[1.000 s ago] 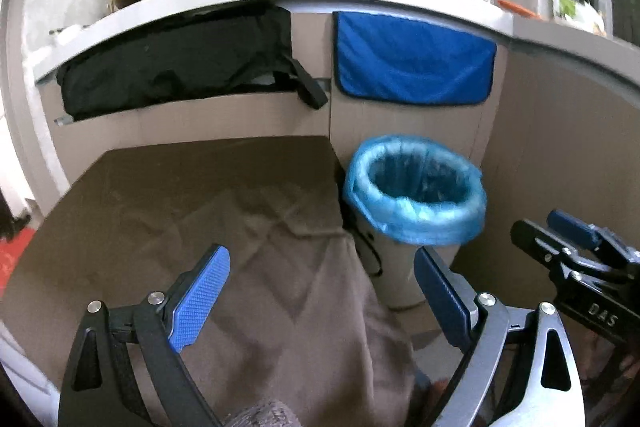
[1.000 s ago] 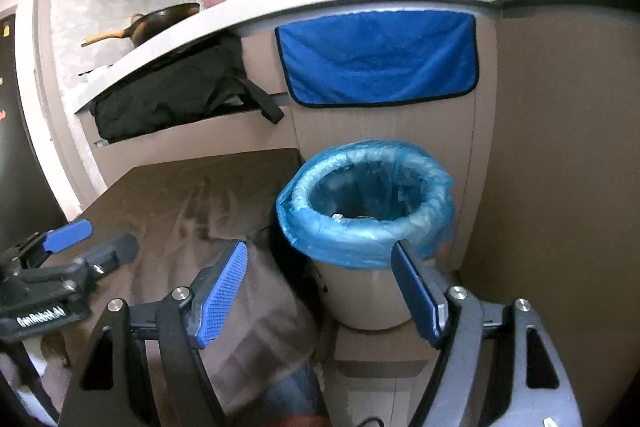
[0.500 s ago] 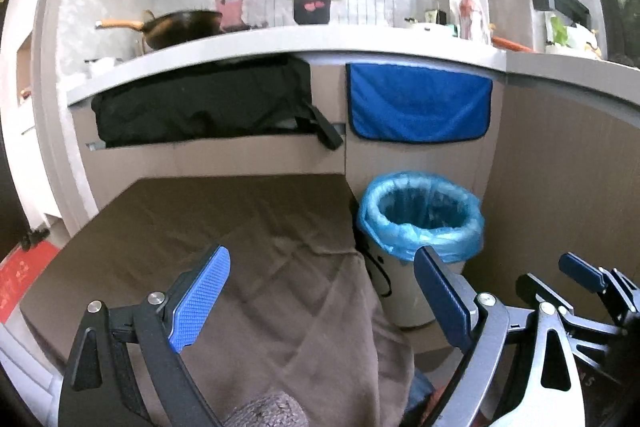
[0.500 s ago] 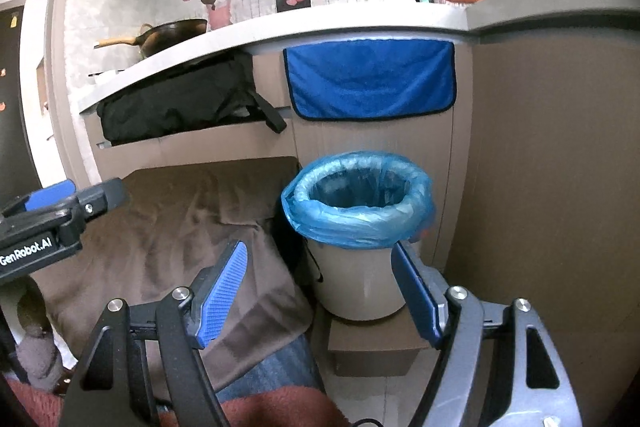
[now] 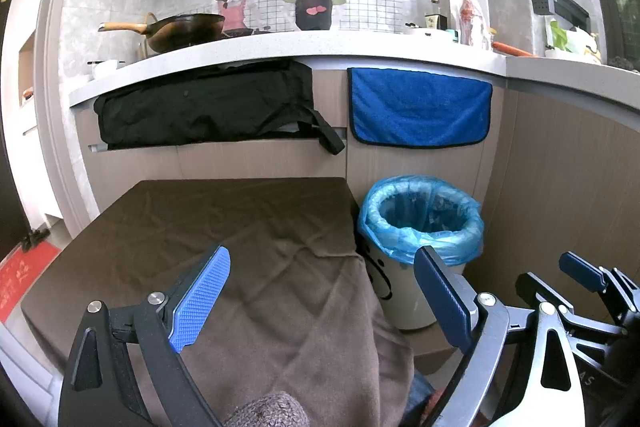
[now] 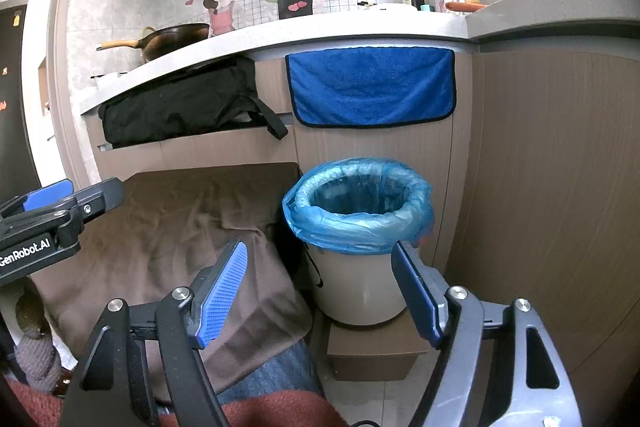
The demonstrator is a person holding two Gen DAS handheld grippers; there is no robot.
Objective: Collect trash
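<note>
White round plastic bin lined with blue bag, contents hidden, beside brown-clothed worktop, blue towel above, left hand-held gripper and right hand-held gripper both released, empty.

**Bin floor and labels out of sight**

The trash bin hides its own bottom behind the blue liner. Bottles on the counter above the bin are too small to read. Below the bin, both views crop the tongs' handles.
</note>
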